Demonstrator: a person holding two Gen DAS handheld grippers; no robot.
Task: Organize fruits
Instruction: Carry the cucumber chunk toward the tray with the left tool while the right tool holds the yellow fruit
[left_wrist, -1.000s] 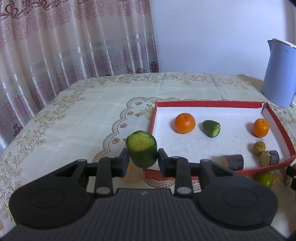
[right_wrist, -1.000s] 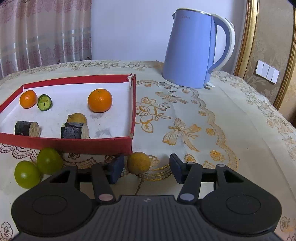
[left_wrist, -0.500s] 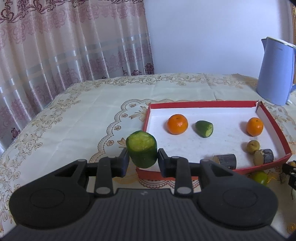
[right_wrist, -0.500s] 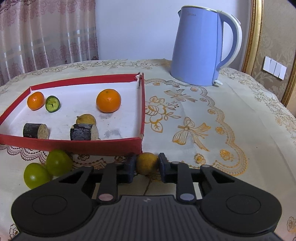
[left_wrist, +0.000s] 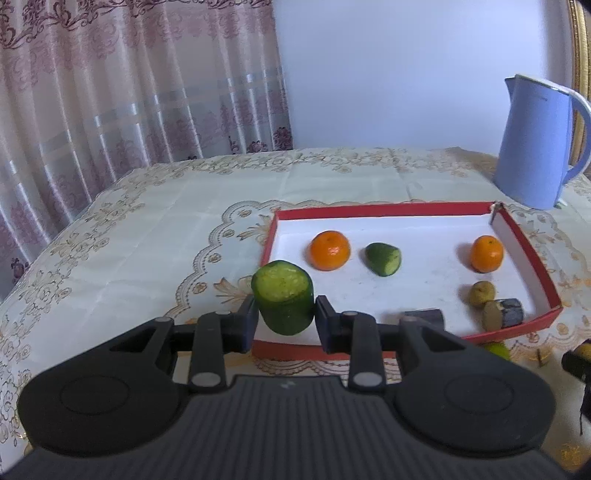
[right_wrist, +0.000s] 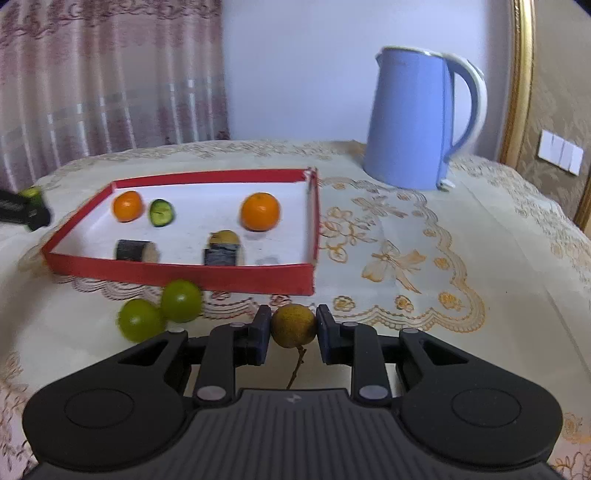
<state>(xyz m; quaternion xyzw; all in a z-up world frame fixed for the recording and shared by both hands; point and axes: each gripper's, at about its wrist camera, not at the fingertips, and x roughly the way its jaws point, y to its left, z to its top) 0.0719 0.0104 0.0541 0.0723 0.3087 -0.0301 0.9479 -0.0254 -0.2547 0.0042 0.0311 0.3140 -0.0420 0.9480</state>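
Note:
My left gripper (left_wrist: 283, 318) is shut on a green cucumber piece (left_wrist: 283, 301), held above the near left corner of the red tray (left_wrist: 382, 209). My right gripper (right_wrist: 293, 332) is shut on a small yellow-brown fruit (right_wrist: 293, 325) with a stem, lifted just off the cloth before the tray's (right_wrist: 177, 271) near right corner. The tray holds two oranges (left_wrist: 329, 250) (left_wrist: 486, 253), a cucumber end (left_wrist: 382, 258), a small yellow fruit (left_wrist: 481, 293) and two dark cut stalk pieces (left_wrist: 504, 314) (right_wrist: 135, 250). Two green fruits (right_wrist: 181, 300) (right_wrist: 140, 319) lie on the cloth in front of the tray.
A blue electric kettle (right_wrist: 415, 120) stands behind the tray's far right corner. The patterned tablecloth (left_wrist: 147, 229) covers the table, with curtains (left_wrist: 110, 92) behind on the left. The left gripper shows at the left edge of the right wrist view (right_wrist: 22, 210).
My right gripper closed on the small yellow-brown fruit and lifted it. My left gripper rose and drew back a little, still holding the cucumber piece.

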